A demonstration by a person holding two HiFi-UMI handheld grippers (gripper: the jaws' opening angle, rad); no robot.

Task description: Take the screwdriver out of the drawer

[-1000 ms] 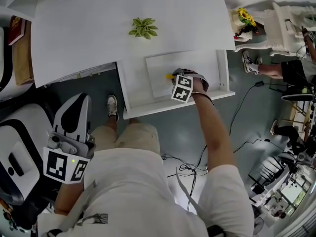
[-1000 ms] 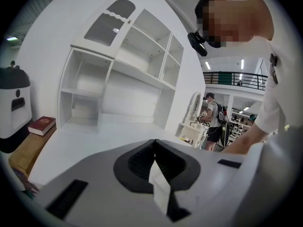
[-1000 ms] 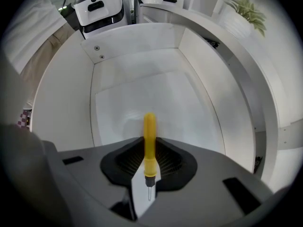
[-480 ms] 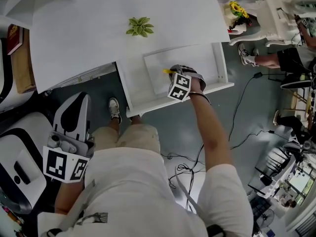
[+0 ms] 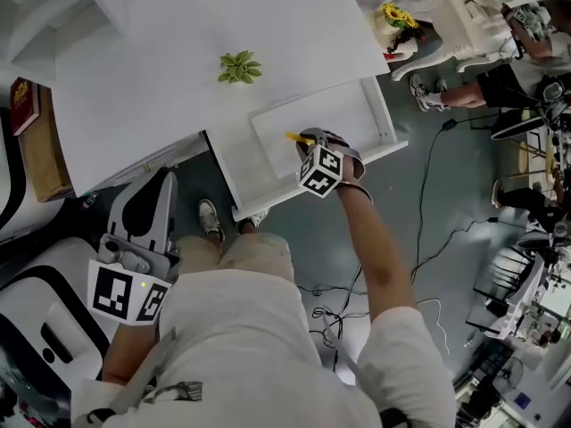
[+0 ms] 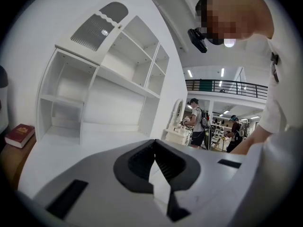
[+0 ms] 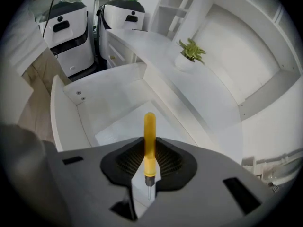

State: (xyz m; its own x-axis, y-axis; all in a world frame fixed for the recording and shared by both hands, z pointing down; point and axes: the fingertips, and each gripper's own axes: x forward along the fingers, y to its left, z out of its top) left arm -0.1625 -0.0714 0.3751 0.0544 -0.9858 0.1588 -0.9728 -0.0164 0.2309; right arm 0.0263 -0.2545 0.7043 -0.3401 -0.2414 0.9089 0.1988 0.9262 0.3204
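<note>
Gripper, left: the grey two-jaw left gripper [image 6: 154,161] hangs well left of the white open drawer [image 5: 385,116], its jaws closed together on nothing.
Screwdriver: the slim yellow-handled screwdriver [image 7: 149,136] is above the drawer's front half, handle pointing away from the right gripper.
Gripper, right: the grey right gripper [image 7: 149,168] is nearly closed, its ribbed pads pinching the handle's lower end.
Change: within the last second the right gripper has come up off the drawer floor, bringing the screwdriver with it.
Meaning: the tool looks free of the drawer, so only carrying it clear seems to remain.
Surface: the white desk top [image 5: 161,78] runs behind the drawer with a small green potted plant [image 5: 238,66] on it. A white sheet [image 5: 339,114] lines the drawer floor.
Room: a red book [image 5: 24,105] lies far left of the drawer, and black cables [image 5: 339,294] trail over the grey floor [image 5: 446,194] in front of it.
</note>
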